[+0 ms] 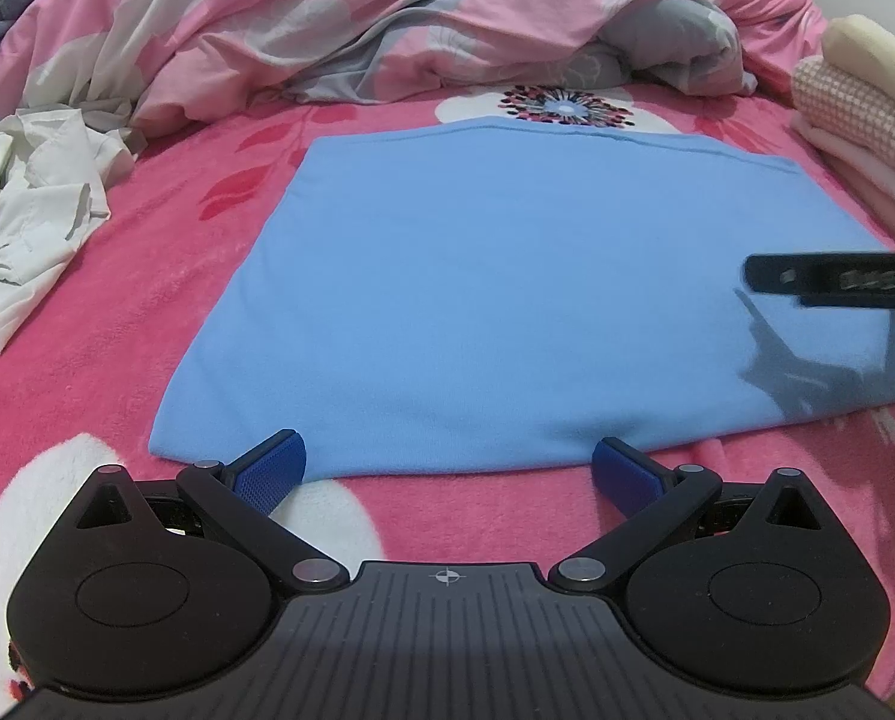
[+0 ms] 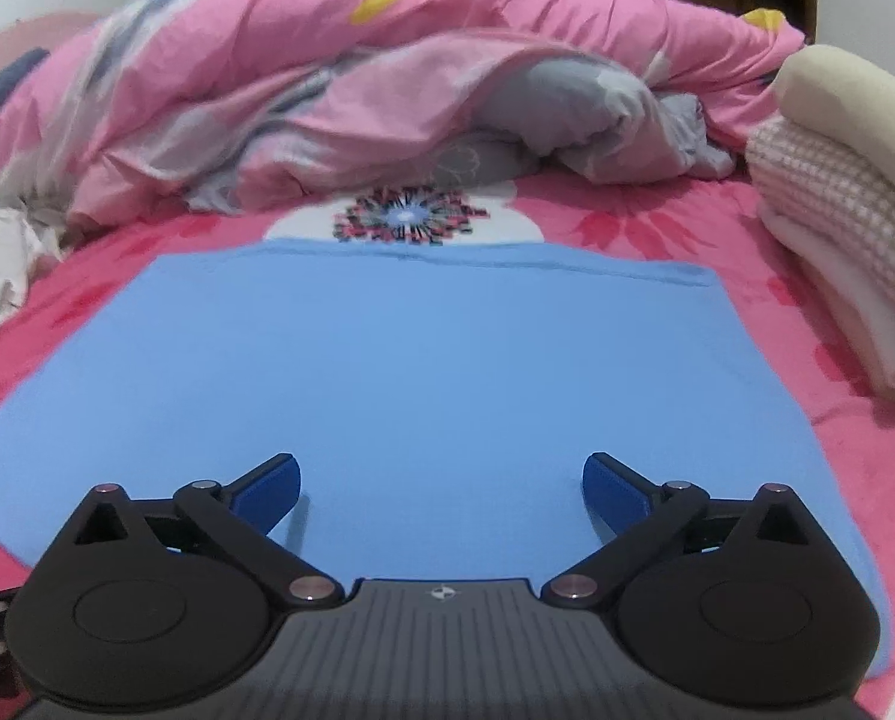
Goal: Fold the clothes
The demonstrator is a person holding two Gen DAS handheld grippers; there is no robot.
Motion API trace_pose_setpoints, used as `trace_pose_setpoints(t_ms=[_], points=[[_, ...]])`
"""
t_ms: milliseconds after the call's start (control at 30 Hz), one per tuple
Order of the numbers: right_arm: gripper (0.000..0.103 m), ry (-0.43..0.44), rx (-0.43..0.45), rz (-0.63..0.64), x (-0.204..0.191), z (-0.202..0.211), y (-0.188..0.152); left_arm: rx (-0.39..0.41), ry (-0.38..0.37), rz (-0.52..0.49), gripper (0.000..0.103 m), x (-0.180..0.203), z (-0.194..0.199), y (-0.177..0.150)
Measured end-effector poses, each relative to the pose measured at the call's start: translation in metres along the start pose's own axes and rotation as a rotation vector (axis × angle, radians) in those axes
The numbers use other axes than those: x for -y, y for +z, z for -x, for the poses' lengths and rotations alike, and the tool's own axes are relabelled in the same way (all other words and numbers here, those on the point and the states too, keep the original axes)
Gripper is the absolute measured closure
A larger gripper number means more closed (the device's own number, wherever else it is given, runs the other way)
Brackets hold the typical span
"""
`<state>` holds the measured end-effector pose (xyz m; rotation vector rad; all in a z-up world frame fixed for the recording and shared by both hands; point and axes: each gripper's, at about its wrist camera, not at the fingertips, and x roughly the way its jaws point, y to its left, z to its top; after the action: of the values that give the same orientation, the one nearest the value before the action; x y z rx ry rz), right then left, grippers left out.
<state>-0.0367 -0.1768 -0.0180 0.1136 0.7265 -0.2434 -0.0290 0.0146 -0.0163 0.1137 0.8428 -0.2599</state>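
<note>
Garment: the blue cloth (image 1: 507,288) lies flat in the middle of the frame on the pink flowered blanket (image 1: 147,312), already folded to a neat rectangle with no sleeves showing.
Done: a stack of folded clothes (image 2: 849,252) sits at the right edge of the frame.
Left to do: at least one more fold of the blue cloth, by my reckoning, and the crumpled white garment (image 1: 27,228) at the left edge is not yet touched.
Left gripper (image 1: 447,474): jaws spread wide and empty, pads at the cloth's near hem (touching or just short, I cannot tell).
Right gripper (image 2: 441,480): jaws wide apart, nothing between them, low over the cloth's near part.
Edges: near hem and far hem are straight and reachable.
Open room: bare blanket left of the cloth; the heaped quilt (image 2: 357,90) closes off the top of the frame.
</note>
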Motion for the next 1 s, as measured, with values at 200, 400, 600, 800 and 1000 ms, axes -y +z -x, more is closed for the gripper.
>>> trace_pose_setpoints(t_ms=[200,400,600,800,1000], points=[[0.0,-0.057,0.019,0.045,-0.01,-0.01,-0.008,0.006,-0.009,0.007,0.0,-0.002,-0.001,-0.001],[0.0,-0.012,0.03,-0.019,0.002,-0.006,-0.009,0.005,-0.014,0.021,0.0,-0.003,-0.001,-0.001],[0.0,-0.005,0.008,-0.01,0.003,-0.007,-0.008,-0.016,-0.007,0.055,0.0,-0.004,-0.004,0.004],[0.0,-0.002,-0.01,-0.007,0.003,-0.008,-0.008,-0.028,0.014,0.062,0.0,-0.001,-0.006,0.006],[0.0,0.01,-0.01,-0.009,0.004,-0.007,-0.01,-0.034,0.017,0.071,0.0,-0.002,-0.006,0.006]])
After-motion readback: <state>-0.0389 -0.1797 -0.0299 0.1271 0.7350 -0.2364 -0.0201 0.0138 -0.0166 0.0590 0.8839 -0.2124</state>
